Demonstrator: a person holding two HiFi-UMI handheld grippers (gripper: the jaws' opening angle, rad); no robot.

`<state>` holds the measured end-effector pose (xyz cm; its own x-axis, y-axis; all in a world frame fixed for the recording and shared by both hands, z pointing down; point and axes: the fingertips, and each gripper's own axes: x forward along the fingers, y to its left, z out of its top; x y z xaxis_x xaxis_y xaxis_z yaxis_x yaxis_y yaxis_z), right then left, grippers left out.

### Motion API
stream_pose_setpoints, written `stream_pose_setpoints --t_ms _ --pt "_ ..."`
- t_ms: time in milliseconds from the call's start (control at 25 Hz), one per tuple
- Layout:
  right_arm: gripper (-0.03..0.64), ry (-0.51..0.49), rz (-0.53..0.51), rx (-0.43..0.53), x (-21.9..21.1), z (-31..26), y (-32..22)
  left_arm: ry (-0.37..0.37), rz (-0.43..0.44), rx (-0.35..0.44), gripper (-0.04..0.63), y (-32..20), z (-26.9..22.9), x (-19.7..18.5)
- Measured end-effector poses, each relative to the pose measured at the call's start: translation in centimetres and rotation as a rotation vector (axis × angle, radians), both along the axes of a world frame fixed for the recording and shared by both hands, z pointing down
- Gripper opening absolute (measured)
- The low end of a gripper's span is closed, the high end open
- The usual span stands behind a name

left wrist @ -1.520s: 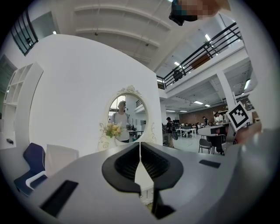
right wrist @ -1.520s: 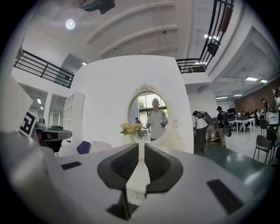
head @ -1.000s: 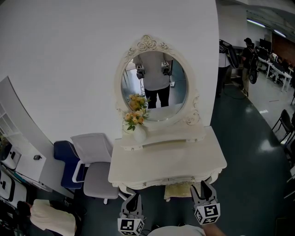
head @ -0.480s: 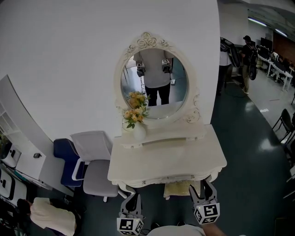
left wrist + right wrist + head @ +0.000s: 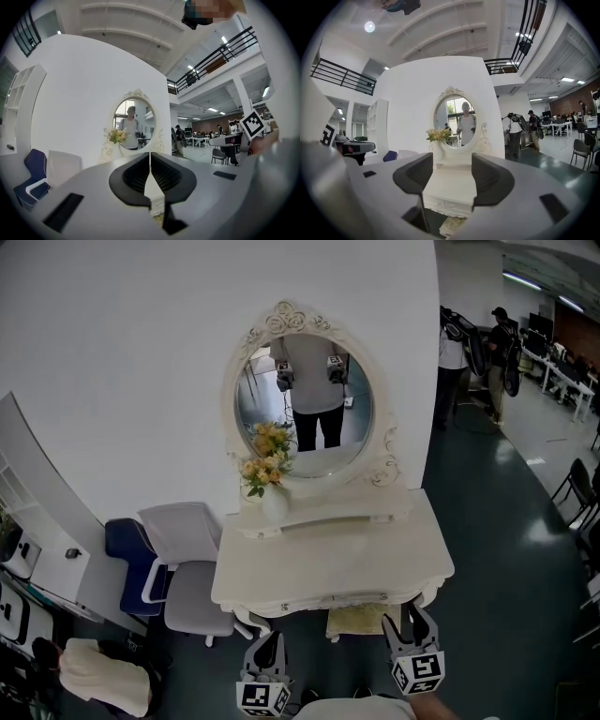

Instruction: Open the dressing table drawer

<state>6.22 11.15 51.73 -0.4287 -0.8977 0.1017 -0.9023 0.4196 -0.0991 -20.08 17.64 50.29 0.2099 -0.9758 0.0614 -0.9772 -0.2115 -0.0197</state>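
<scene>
Dressing table [image 5: 337, 559]: a cream-white table that stands against the white wall [image 5: 122, 362]; its top is bare in the front part.
Drawer [image 5: 361, 599]: it sits in the front strip just under the edge of the top, with small knobs. It looks closed, with its front flush with the strip. In the right gripper view the drawer [image 5: 447, 204] shows low between the jaws, well beyond them.
Mirror [image 5: 302, 409]: round, in a carved white frame, upright at the back of the table. It reflects a person who holds up both grippers.
Flowers [image 5: 262, 463]: yellow and orange, in a white vase [image 5: 274, 504] at the back left of the top, partly in front of the mirror.
Stool [image 5: 354, 620]: a pale yellow patterned seat, partly under the table.
Left gripper [image 5: 268, 641]: released from everything and clenched. In its own view the left gripper [image 5: 150, 169] has both pads pressed together with nothing between them. It points level at the table and stays apart from it.
Right gripper [image 5: 413, 615]: wide apart and empty. In its own view the right gripper [image 5: 447, 173] holds nothing; only the far table shows in the gap. Its jaws have just been opening wide and then came in a little. It is near the front right corner of the table, not touching.
Chairs: a grey chair [image 5: 192, 592] just left of the table, and a blue chair [image 5: 127, 554] beside it.
Background: people [image 5: 495, 343] stand far at the right on the dark floor [image 5: 506, 549].
</scene>
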Motion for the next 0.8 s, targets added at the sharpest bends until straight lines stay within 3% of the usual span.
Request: stream_pose_setpoints --t_ms 440,800 --pt "0.261 -0.003 -0.030 -0.011 2.3 0.5 0.3 0.011 -0.021 -0.008 0.026 0.9 0.4 3.1" --pt "0.259 0.000 -0.023 -0.025 1.4 1.1 -1.8 0.017 -0.023 -0.020 0.026 -1.5 1.0 2.1"
